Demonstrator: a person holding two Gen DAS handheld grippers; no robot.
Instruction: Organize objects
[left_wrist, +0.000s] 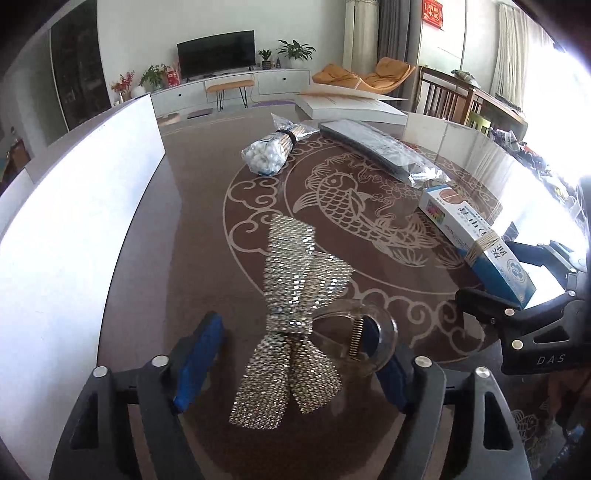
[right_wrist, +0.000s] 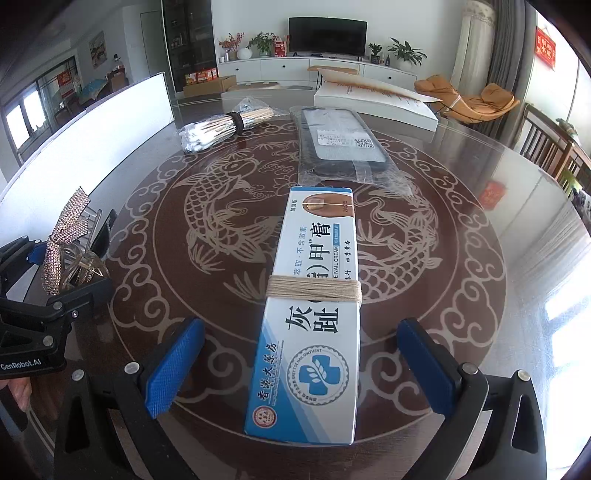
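A rhinestone bow hair clip (left_wrist: 295, 314) with a clear claw lies on the table between my left gripper's (left_wrist: 291, 365) open fingers; it also shows in the right wrist view (right_wrist: 66, 243). A blue and white nail cream box (right_wrist: 314, 306) bound with twine lies between my right gripper's (right_wrist: 299, 365) open fingers, which do not touch it. The box also shows in the left wrist view (left_wrist: 476, 240). A bag of cotton swabs (left_wrist: 273, 147) and a dark phone case in plastic wrap (right_wrist: 340, 144) lie farther back.
The round brown glass-topped table (right_wrist: 461, 295) has a fish pattern. A white board (left_wrist: 74, 221) stands along its left side. A white box (right_wrist: 373, 99) with paper on it sits at the far edge. Chairs stand to the right.
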